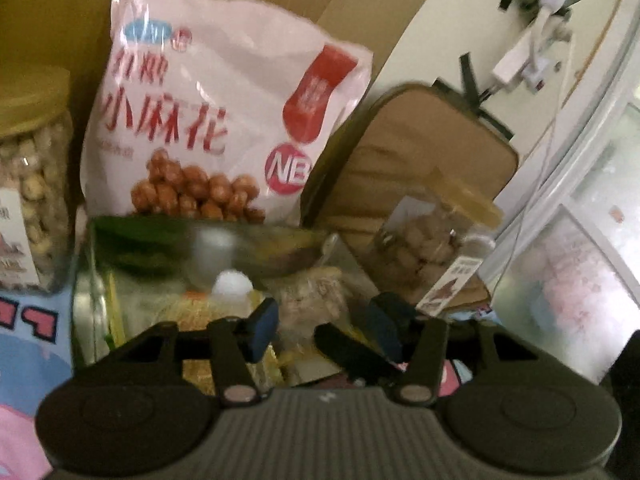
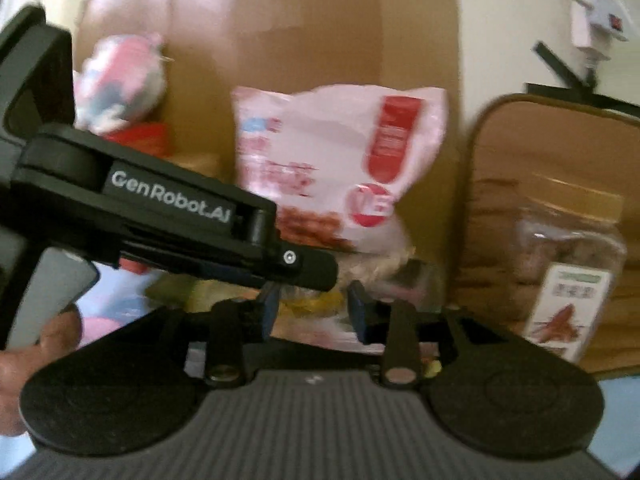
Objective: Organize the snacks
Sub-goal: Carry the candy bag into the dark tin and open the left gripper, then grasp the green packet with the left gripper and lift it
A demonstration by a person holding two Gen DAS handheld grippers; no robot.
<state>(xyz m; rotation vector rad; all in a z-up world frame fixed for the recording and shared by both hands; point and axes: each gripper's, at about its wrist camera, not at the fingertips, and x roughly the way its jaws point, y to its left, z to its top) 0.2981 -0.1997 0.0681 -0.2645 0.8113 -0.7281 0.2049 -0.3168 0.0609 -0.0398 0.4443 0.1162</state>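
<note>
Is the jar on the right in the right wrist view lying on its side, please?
No. The jar stands upright with its yellow lid on top, in front of the tan case.

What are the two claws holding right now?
Nothing. The left claw and the right claw both stand open with an empty gap, hovering by the clear bag of snacks.
</note>
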